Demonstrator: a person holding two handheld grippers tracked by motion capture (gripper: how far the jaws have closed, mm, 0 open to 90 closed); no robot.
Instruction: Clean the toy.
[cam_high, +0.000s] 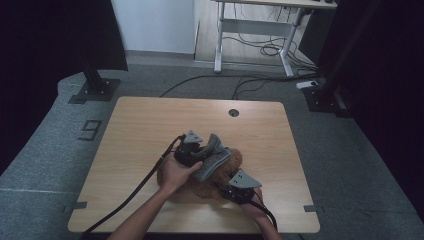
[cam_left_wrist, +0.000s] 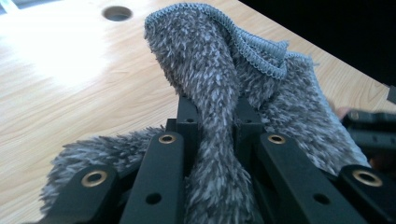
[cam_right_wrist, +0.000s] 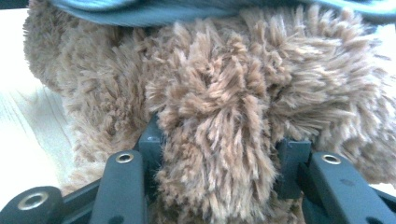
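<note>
A grey fluffy cloth (cam_high: 214, 152) (cam_left_wrist: 210, 65) is held up over the middle of the wooden table (cam_high: 145, 125), and my left gripper (cam_high: 196, 154) (cam_left_wrist: 215, 114) is shut on a twisted fold of it. Under it lies a brown fluffy cloth (cam_high: 235, 161) (cam_right_wrist: 224, 88). My right gripper (cam_high: 231, 192) (cam_right_wrist: 219, 144) comes at it from the near right side. Its jaws press a thick tuft of the brown pile between them. In the left gripper view the grey cloth hides most of the brown one.
A round cable hole (cam_high: 233, 112) (cam_left_wrist: 116, 12) sits near the table's far edge. In the left gripper view the other gripper (cam_left_wrist: 371, 130) is at the right edge. Beyond the table stand black stand bases (cam_high: 95, 90), floor cables (cam_high: 260, 80) and a white desk frame (cam_high: 250, 30).
</note>
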